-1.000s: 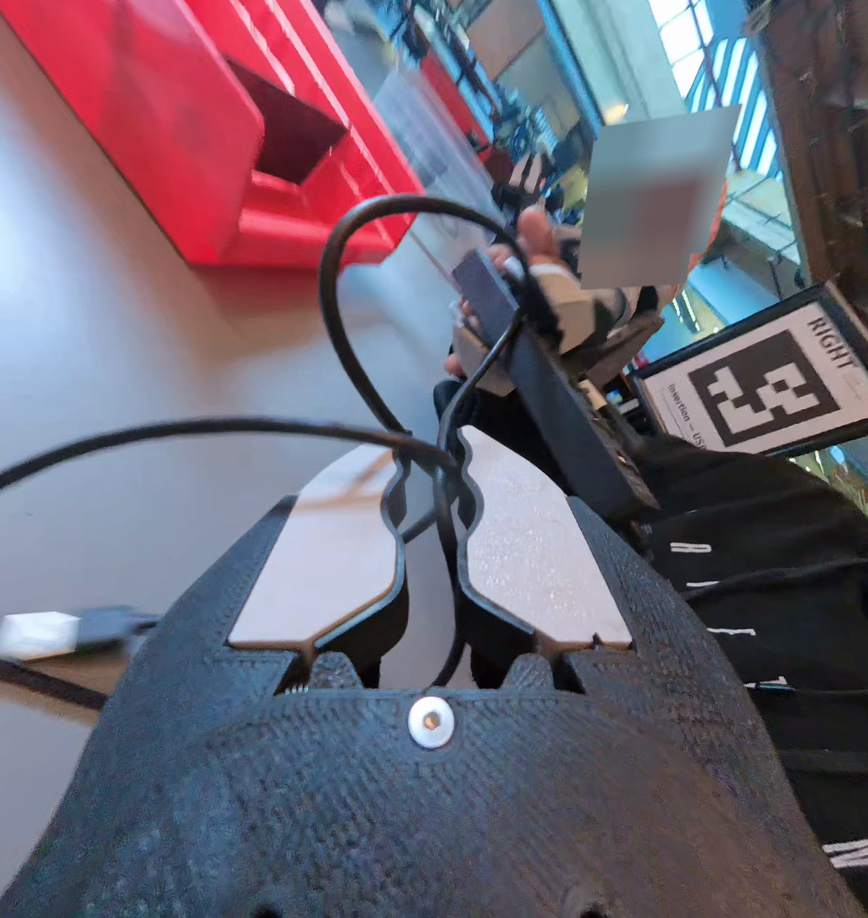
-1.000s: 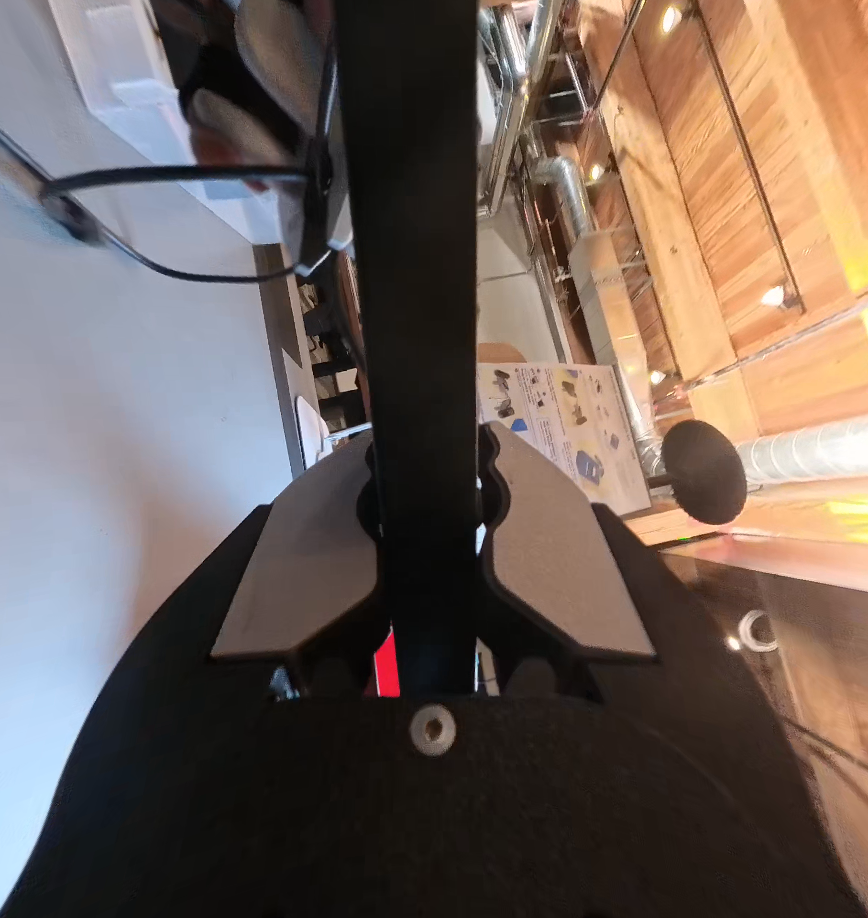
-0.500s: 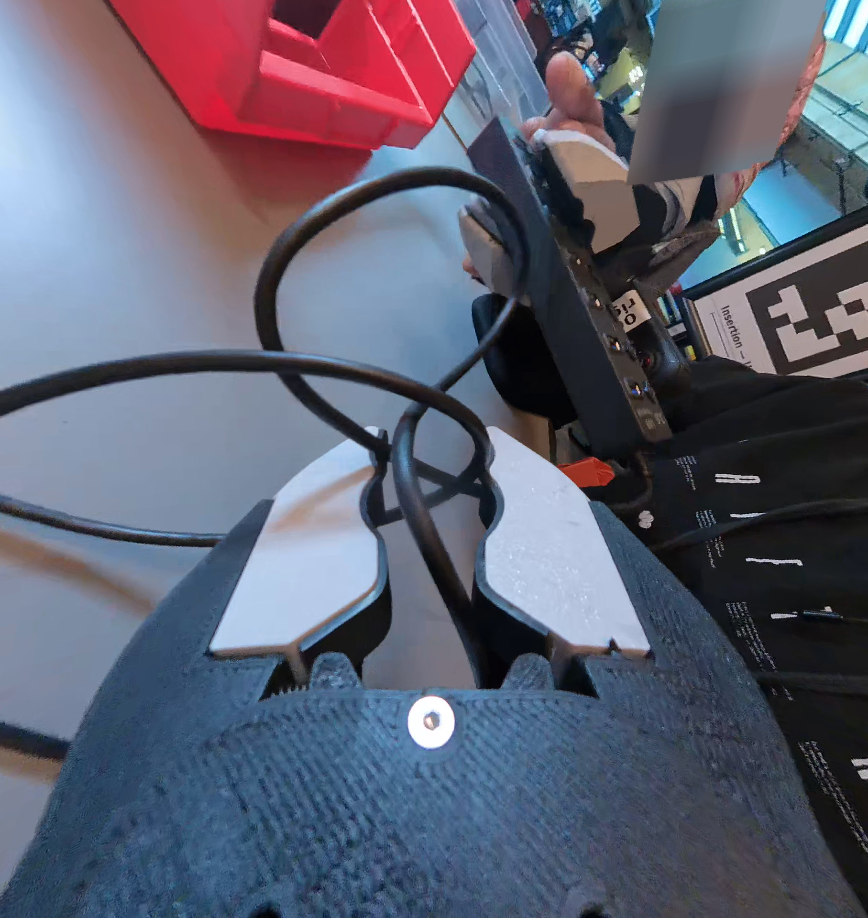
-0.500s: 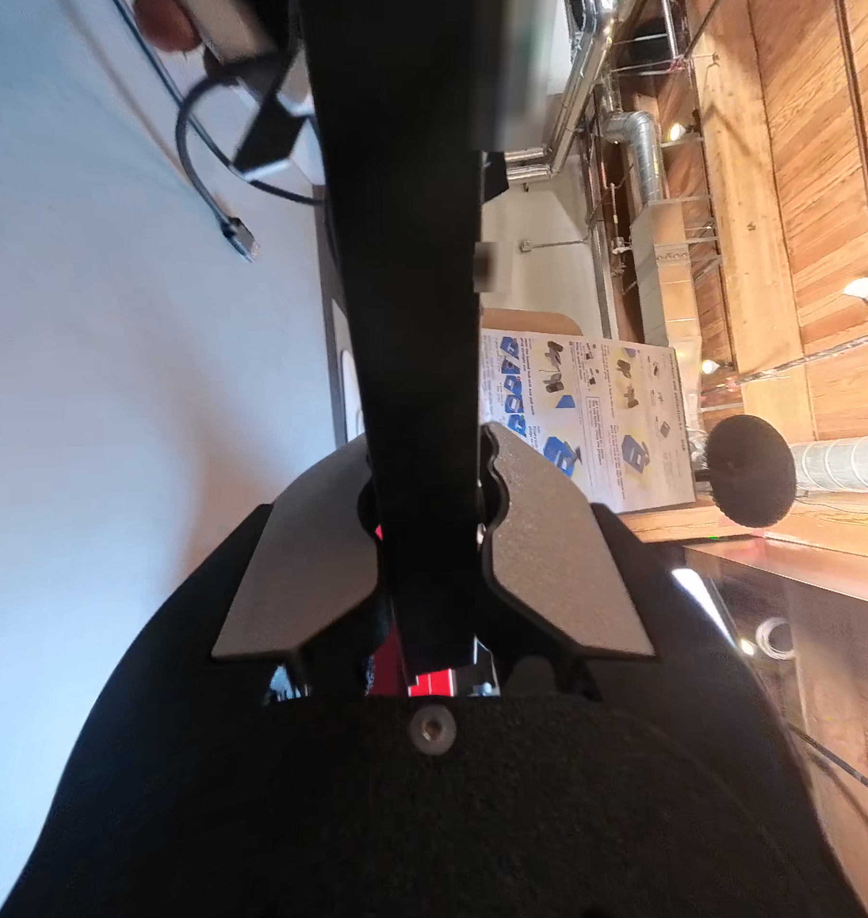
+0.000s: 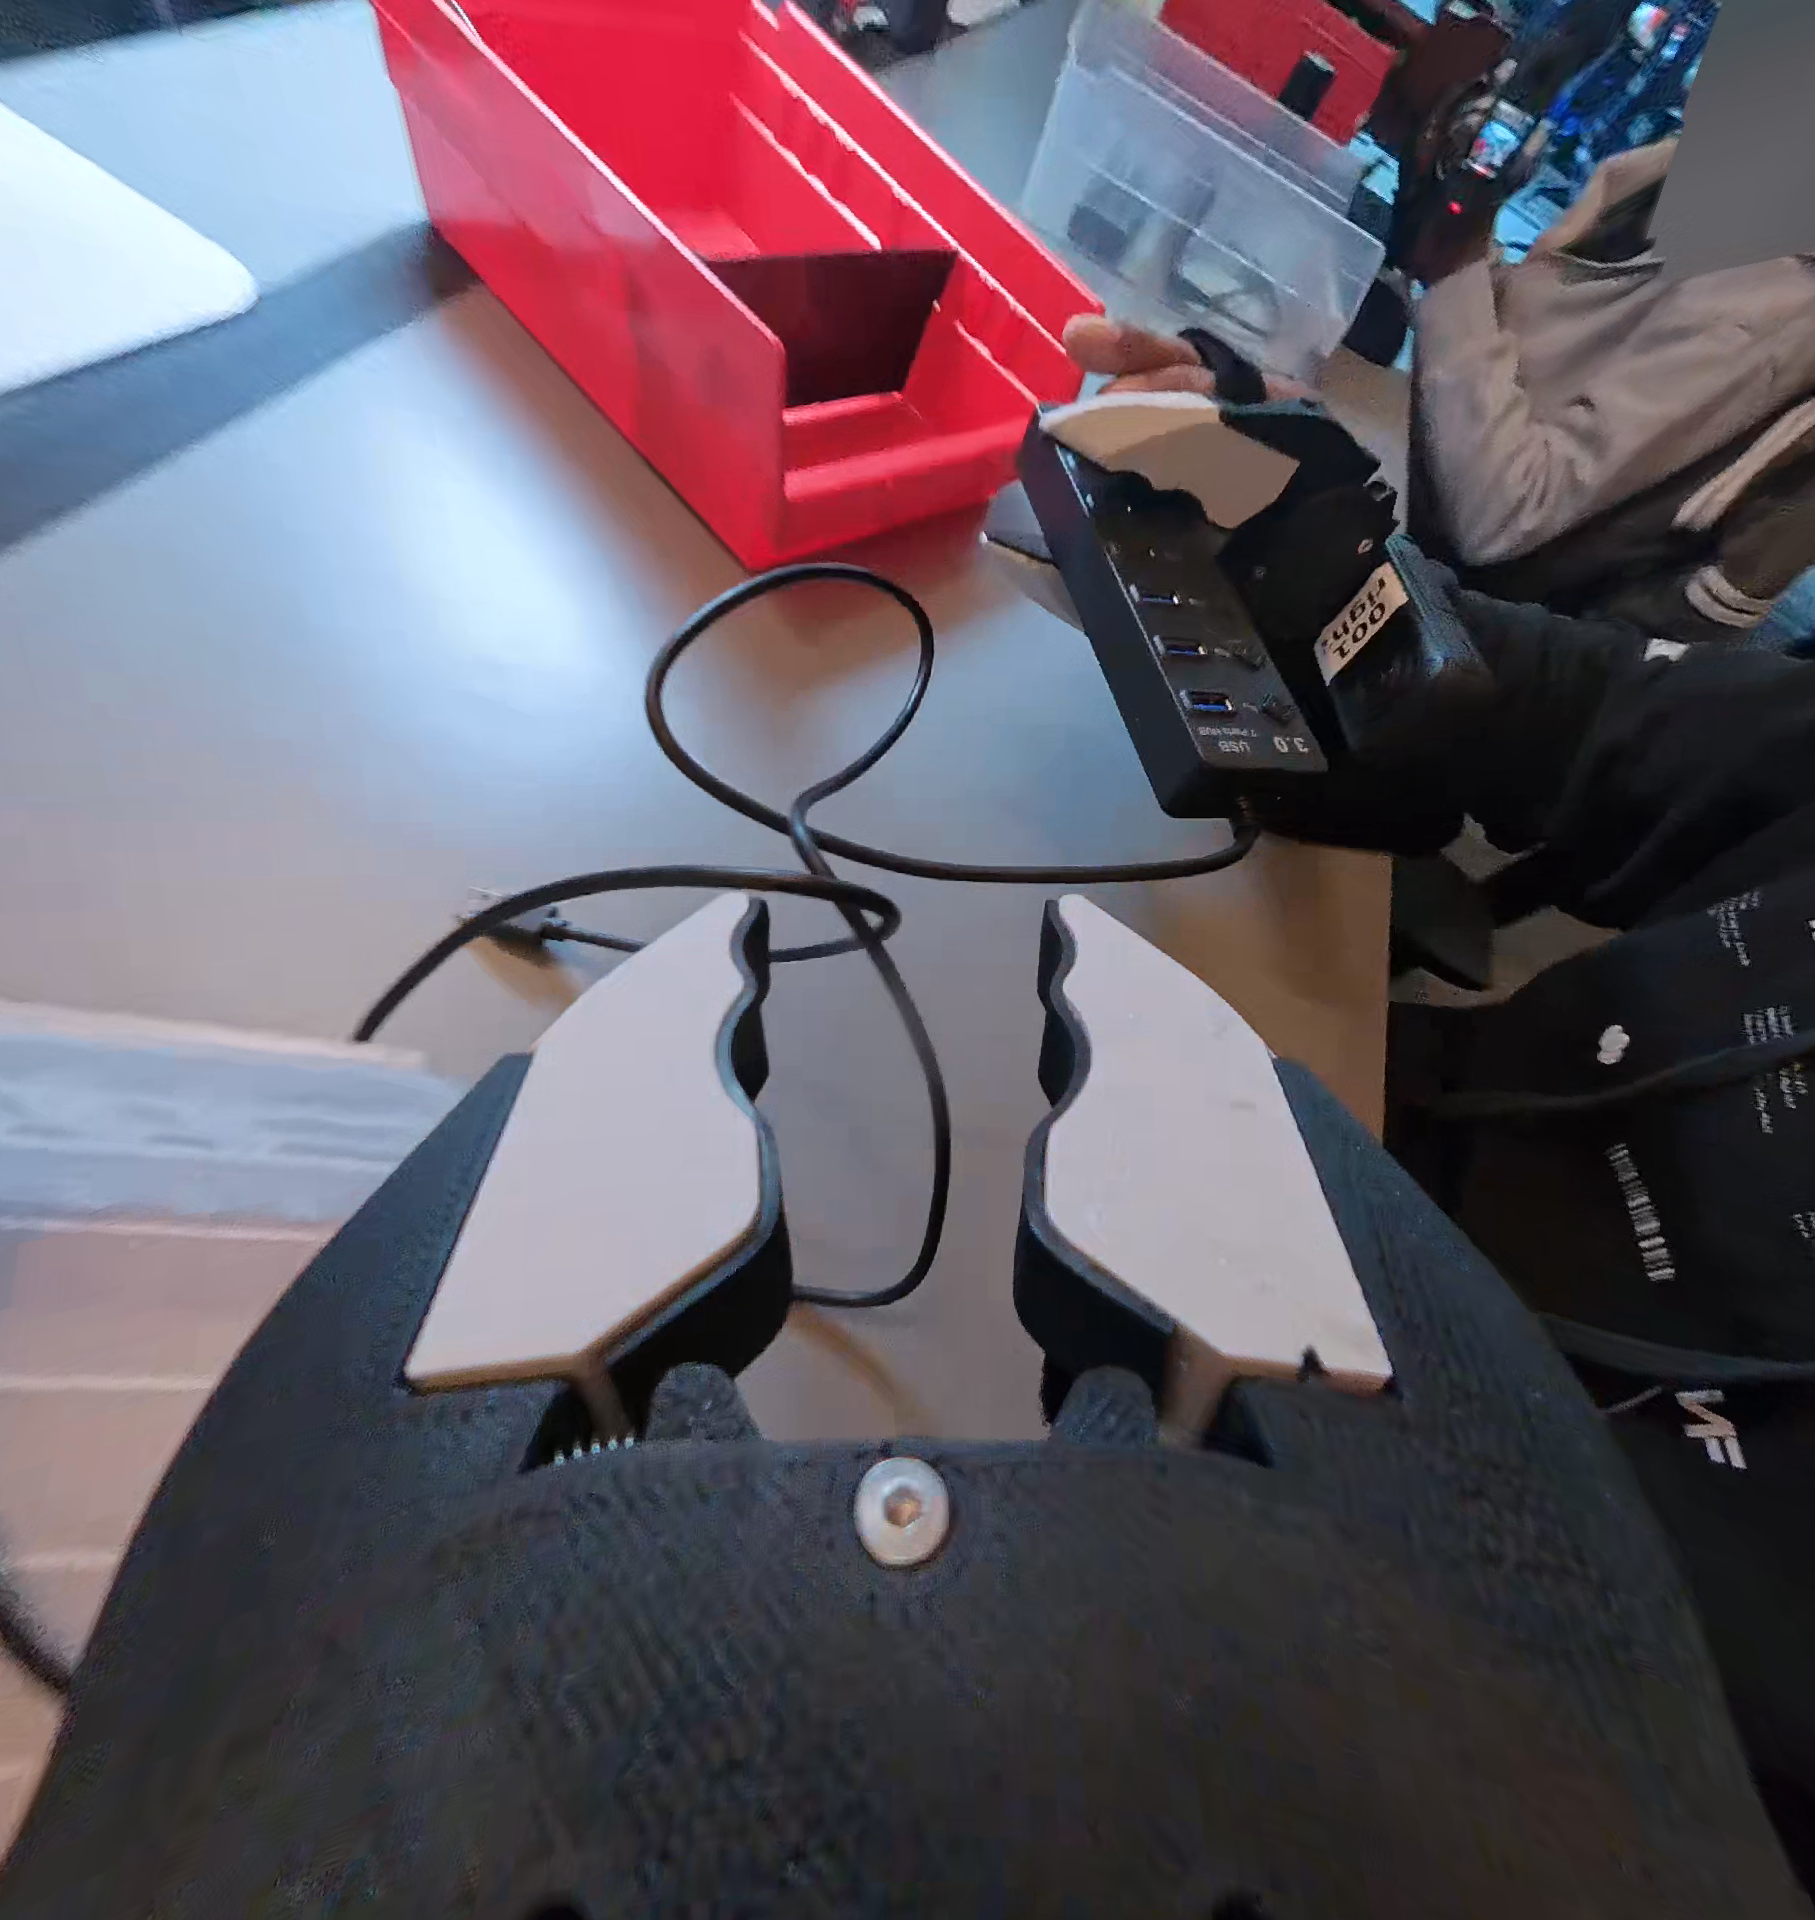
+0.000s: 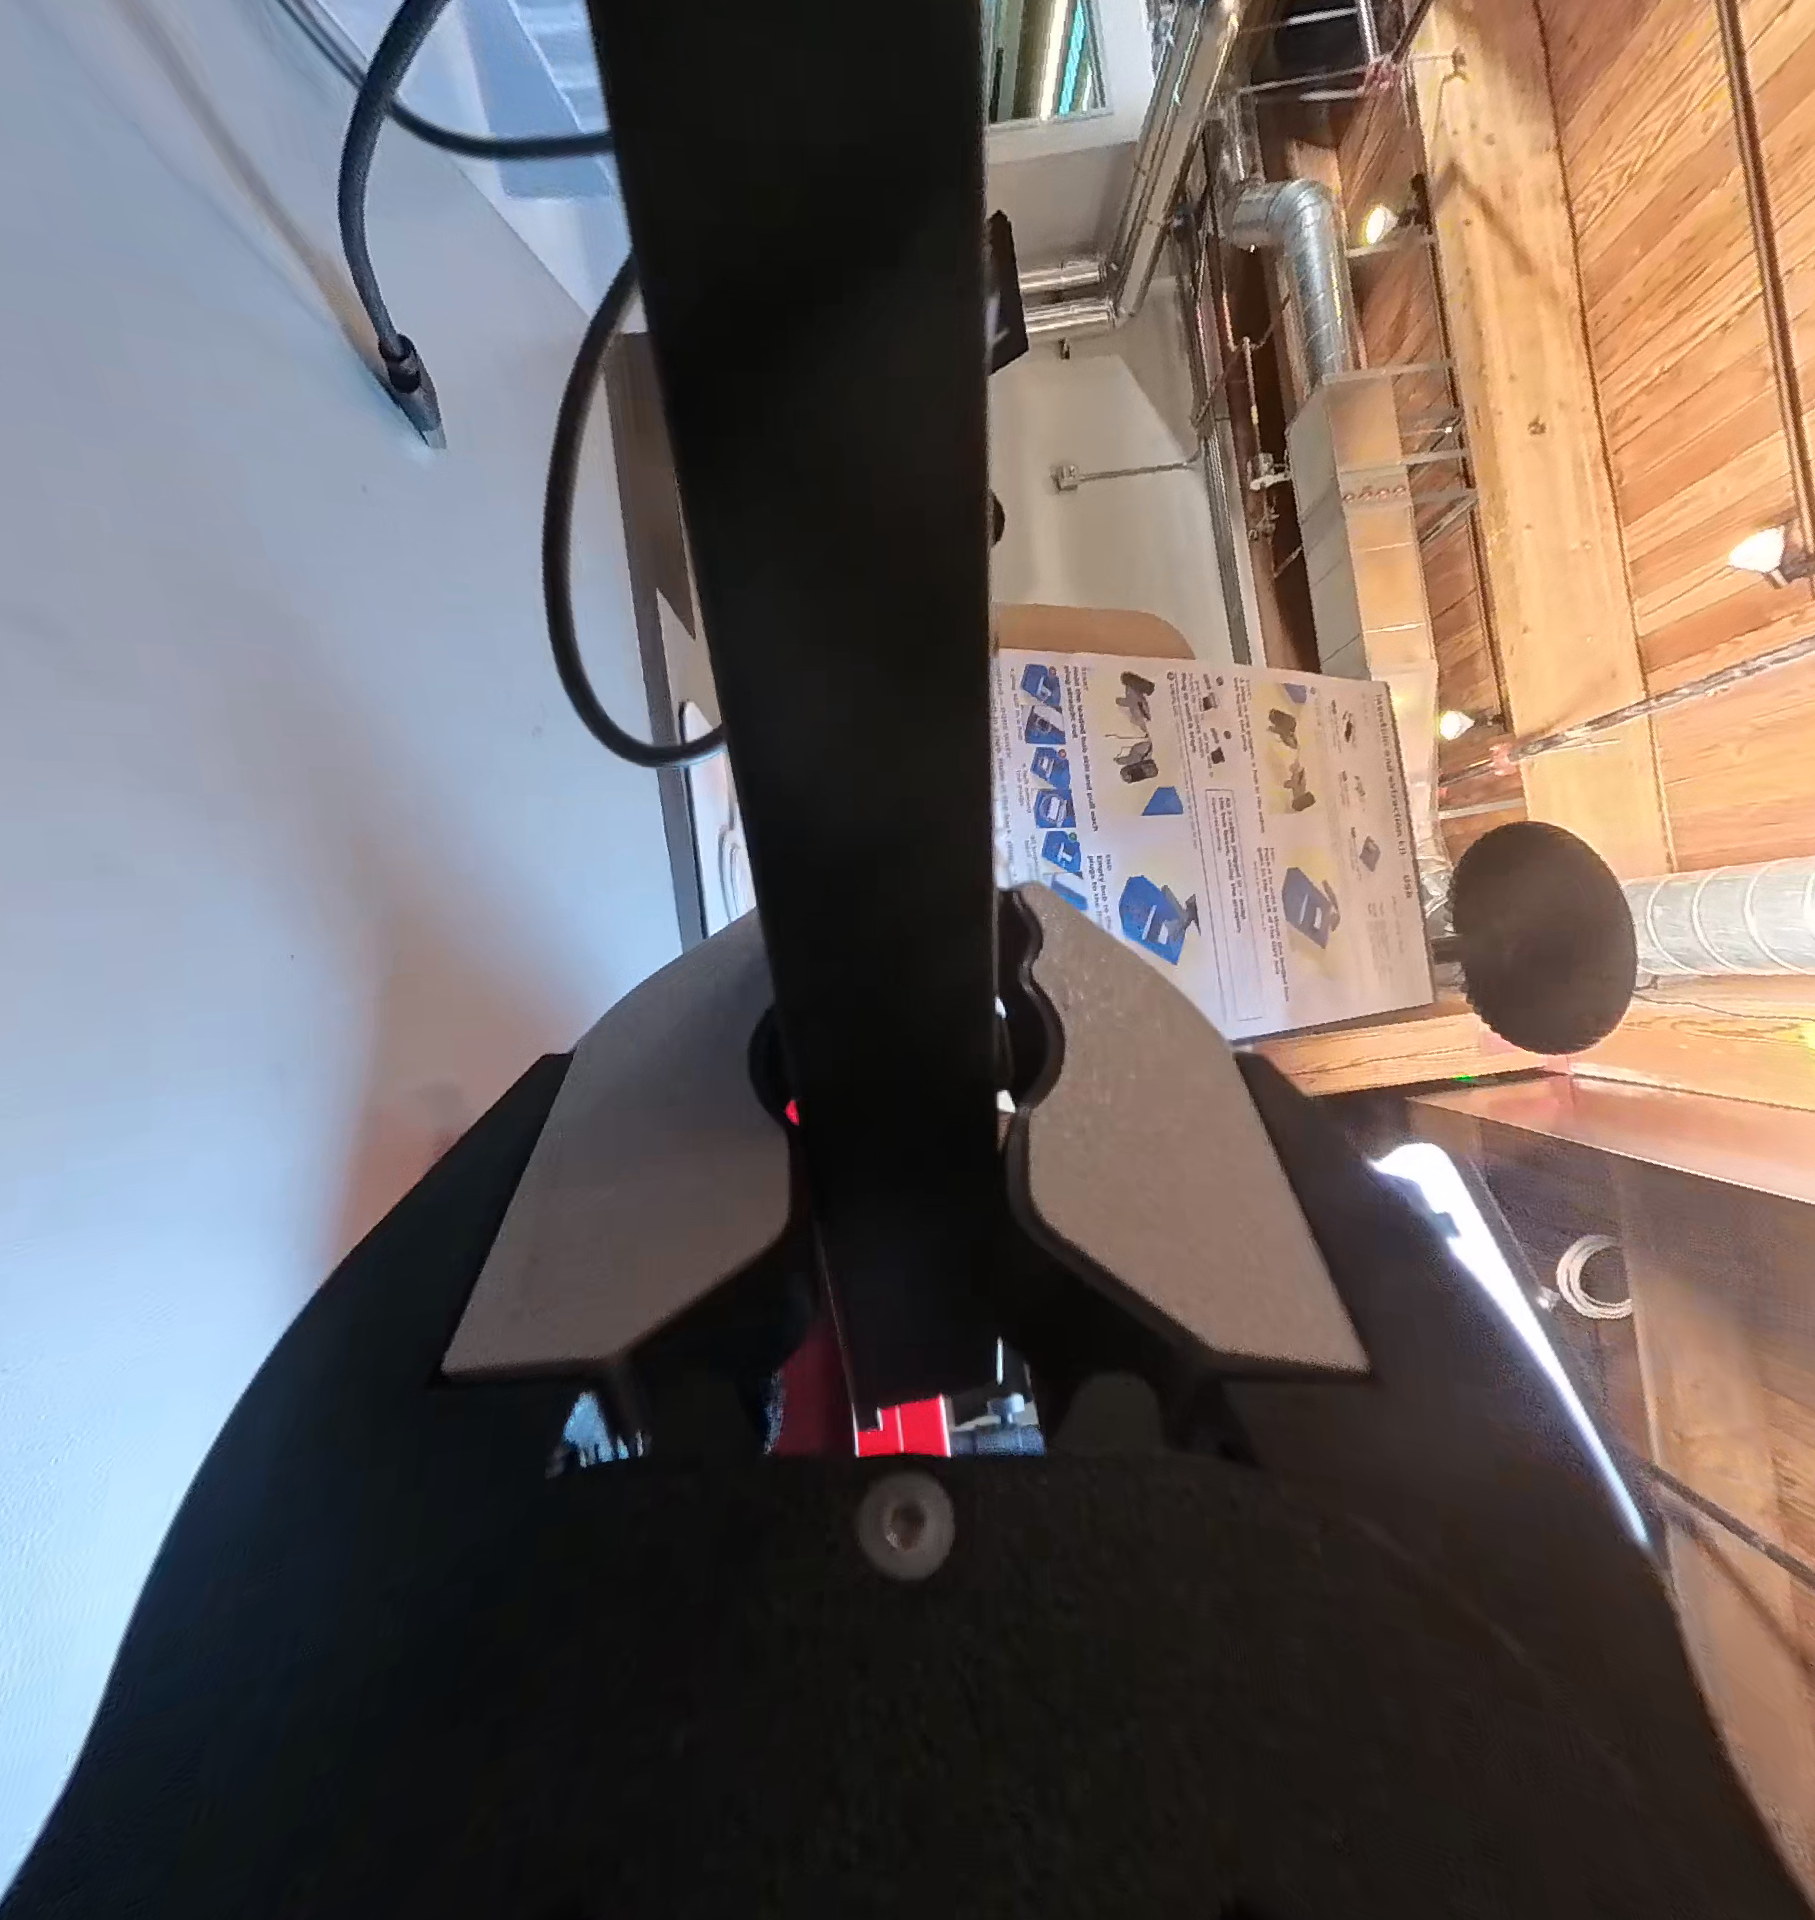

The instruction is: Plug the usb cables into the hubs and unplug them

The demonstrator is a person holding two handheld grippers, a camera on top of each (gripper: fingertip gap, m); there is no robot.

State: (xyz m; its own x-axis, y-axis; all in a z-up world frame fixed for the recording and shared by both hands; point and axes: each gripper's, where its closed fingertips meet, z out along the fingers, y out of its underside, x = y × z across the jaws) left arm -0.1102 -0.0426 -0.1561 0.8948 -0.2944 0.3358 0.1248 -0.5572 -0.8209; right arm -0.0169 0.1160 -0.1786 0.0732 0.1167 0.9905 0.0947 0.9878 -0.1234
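Note:
My left gripper is open and empty above the grey table; a black USB cable lies looped on the table under and ahead of it, its plug resting to the left. My right gripper is shut on a long black USB hub, held edge-on in its view. In the left wrist view the right gripper holds that hub at the right, tilted, ports facing up, its own cable leaving the near end. A cable and plug show at upper left in the right wrist view.
A red bin stands on the table beyond the cable, a clear plastic container behind it. A clear box sits at the left edge. A person's black sleeve and clothing fill the right. A printed poster stands behind the hub. Across from one pair of fingers to the other is roughly 20 cm.
My left gripper has opened and let go of the cable, which now lies on the table. The left view has swung level. The right gripper still holds the hub.

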